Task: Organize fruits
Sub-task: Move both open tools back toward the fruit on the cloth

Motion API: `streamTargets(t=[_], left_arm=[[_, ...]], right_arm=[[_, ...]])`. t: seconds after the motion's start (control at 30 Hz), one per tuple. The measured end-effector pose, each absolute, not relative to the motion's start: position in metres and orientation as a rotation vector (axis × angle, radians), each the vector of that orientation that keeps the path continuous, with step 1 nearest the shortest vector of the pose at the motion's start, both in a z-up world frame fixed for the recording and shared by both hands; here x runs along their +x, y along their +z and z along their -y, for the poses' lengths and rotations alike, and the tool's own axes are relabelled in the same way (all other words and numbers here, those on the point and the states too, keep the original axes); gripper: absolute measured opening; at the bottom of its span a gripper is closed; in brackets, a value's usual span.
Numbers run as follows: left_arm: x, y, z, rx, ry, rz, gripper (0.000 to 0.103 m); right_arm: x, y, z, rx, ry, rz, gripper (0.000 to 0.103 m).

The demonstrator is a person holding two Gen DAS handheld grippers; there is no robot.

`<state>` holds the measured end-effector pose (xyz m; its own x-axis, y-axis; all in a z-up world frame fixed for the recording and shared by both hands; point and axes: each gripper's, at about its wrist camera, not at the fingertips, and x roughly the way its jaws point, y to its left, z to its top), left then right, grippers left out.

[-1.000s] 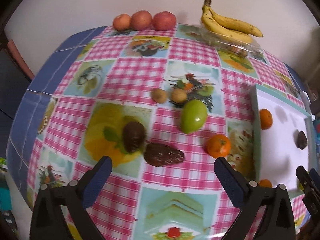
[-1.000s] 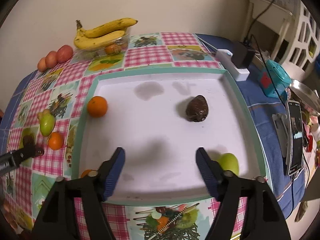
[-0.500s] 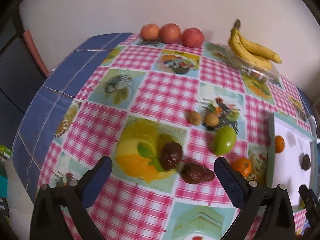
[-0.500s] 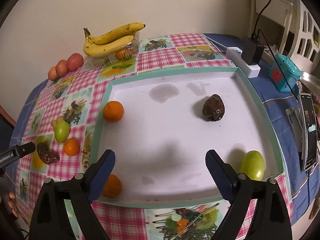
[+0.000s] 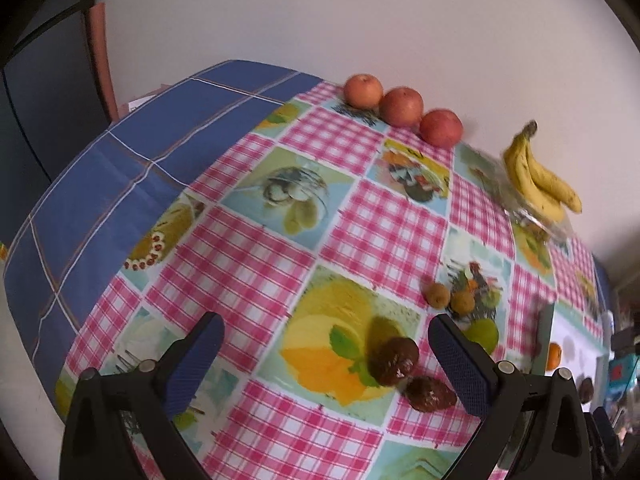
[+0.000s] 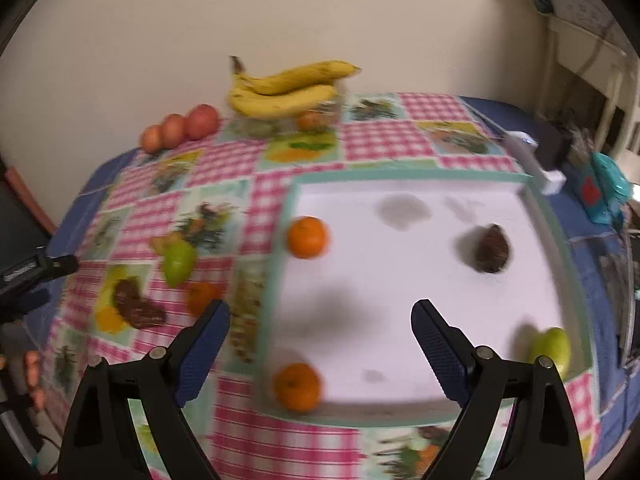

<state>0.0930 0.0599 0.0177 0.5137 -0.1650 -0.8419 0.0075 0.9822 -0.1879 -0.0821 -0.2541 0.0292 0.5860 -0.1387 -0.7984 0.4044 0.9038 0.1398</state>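
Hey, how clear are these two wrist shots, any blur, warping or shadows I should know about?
Right wrist view: motion blur smears the oranges and tablecloth; soft dark shadows fall on the white tray; both views bulge like a fisheye, with dark corners. Left wrist view: sharper up close, where the two dark brown fruits look crisp, but the bananas are slightly smeared.

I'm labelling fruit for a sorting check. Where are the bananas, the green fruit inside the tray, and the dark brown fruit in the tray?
bananas [image 6: 286,92], right wrist view, middle of the bunch.
green fruit [image 6: 554,347], right wrist view, its centre.
dark brown fruit [image 6: 491,250], right wrist view, its centre.
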Motion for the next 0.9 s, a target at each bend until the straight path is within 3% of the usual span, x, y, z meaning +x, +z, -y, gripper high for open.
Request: streamTargets(t=[0.63, 0.73, 0.9], left_arm=[[0.105, 0.004, -0.036, -0.200, -0.241, -1.098, 0.101], [0.106, -0.005, -0.030, -0.207, -0.265, -1.132, 0.091], [0.106, -0.025, -0.021, -0.199, -0.284, -1.202, 0.081]], right_arm=[[-0.020, 0.043, 0.185, 0.200, -0.170, -0.858, 0.091], [-0.013, 0.042, 0.183, 0.211, -0.153, -0.860, 0.078], [0.001, 0.027, 0.180, 0.216, -0.139, -0.908, 0.068]])
